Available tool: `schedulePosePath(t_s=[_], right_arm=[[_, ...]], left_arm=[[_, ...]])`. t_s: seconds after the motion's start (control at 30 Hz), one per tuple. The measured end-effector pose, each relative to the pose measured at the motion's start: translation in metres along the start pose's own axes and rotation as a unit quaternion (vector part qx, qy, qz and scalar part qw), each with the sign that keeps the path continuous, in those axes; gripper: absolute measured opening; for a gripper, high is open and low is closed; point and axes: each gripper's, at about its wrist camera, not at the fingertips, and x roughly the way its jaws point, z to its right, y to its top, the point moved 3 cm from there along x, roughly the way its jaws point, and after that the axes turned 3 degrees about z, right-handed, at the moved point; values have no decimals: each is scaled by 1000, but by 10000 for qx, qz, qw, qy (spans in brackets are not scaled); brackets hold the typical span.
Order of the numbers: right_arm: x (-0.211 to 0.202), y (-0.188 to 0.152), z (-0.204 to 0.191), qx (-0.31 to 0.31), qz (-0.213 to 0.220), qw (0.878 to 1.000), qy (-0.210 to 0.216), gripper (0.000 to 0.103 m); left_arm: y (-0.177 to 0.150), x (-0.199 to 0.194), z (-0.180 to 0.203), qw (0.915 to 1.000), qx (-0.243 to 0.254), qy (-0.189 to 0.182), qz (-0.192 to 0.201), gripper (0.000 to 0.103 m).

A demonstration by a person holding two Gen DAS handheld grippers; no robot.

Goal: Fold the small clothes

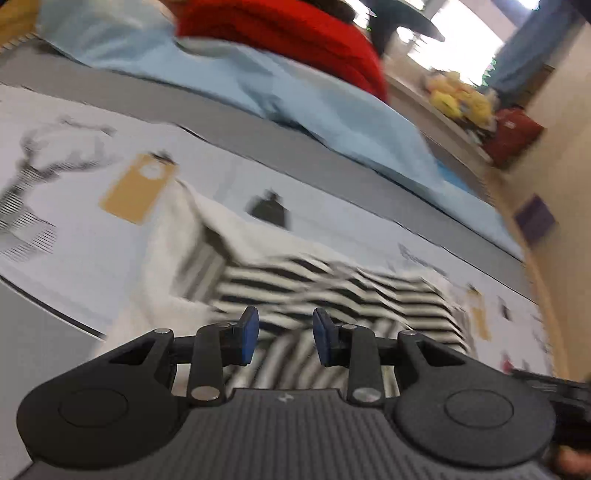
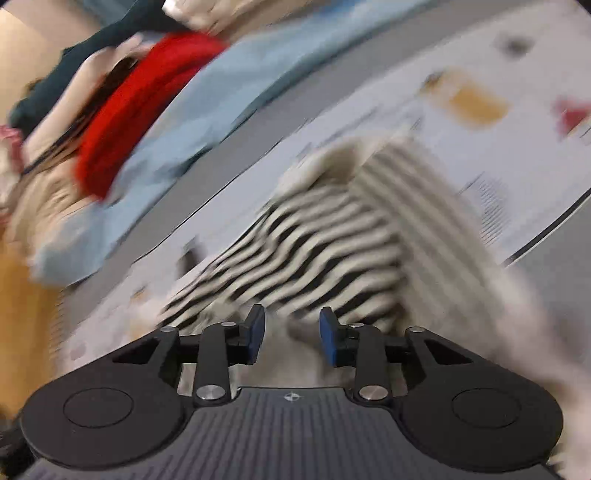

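A small black-and-white striped garment with white edges (image 1: pixel 332 291) lies crumpled on a white printed sheet (image 1: pixel 92 236) over a grey surface. My left gripper (image 1: pixel 284 339) is open, just above the garment's near edge, with nothing between its blue pads. In the right wrist view the same striped garment (image 2: pixel 325 243) lies ahead, blurred by motion. My right gripper (image 2: pixel 292 339) is open over the garment's white near part, holding nothing.
A light blue cloth (image 1: pixel 258 88) and a red garment (image 1: pixel 295 33) lie behind the sheet; they also show in the right wrist view (image 2: pixel 207 110). Yellow toys (image 1: pixel 461 99) and a red bag (image 1: pixel 513 133) sit at the far right. A wooden edge (image 2: pixel 26 295) is left.
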Motion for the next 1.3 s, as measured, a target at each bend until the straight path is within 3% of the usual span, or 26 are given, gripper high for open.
schedulePosePath(t_s=[0.07, 0.1, 0.17, 0.23, 0.3, 0.37, 0.53, 0.7, 0.87, 0.97, 1.07, 1.17, 1.2, 1.27, 1.3], right_arm=[[14, -9, 1, 74, -400, 9992, 28, 36], [21, -13, 4, 32, -563, 9983, -131, 36], [35, -21, 13, 0, -896, 9947, -511, 36], [41, -23, 26, 302, -1021, 9925, -594, 35], [39, -19, 28, 428, -1028, 9922, -555, 35], [33, -15, 23, 169, -975, 9930, -641, 35], [14, -5, 9, 44, -419, 9982, -430, 38], [1, 6, 11, -12, 8, 9991, -429, 38], [19, -2, 39, 402, -400, 9924, -1093, 36], [16, -5, 44, 545, -425, 9918, -1076, 35], [8, 0, 35, 448, -203, 9951, -853, 38], [1, 5, 26, 410, 17, 9976, -551, 38], [0, 6, 26, 361, 76, 9976, -580, 38], [3, 6, 28, 362, 50, 9965, -756, 38], [7, 5, 31, 422, -54, 9952, -878, 37]], left_arm=[[-5, 10, -3, 9992, -105, -70, -381, 34], [-10, 18, -7, 9980, -102, 108, -618, 34], [-21, 35, -21, 9906, -5, 844, -1079, 30], [-23, 38, -33, 9873, -262, 1030, -1182, 29], [-18, 33, -35, 9874, -258, 1144, -1061, 30], [-12, 26, -30, 9900, -155, 1127, -835, 30], [-1, 11, -11, 9984, -126, 371, -401, 30], [-6, 11, 17, 9993, 171, -172, -268, 30], [-3, 6, 16, 9999, 150, 61, 19, 30], [4, -5, 8, 9977, 102, 514, 425, 30], [9, -11, 2, 9971, -7, 443, 615, 30], [5, -6, 5, 9991, 58, 226, 356, 30], [1, 2, 4, 9993, 142, 343, 108, 30], [-15, 27, -10, 9892, 421, 1240, -663, 31], [-23, 36, -22, 9840, 252, 1505, -916, 32]])
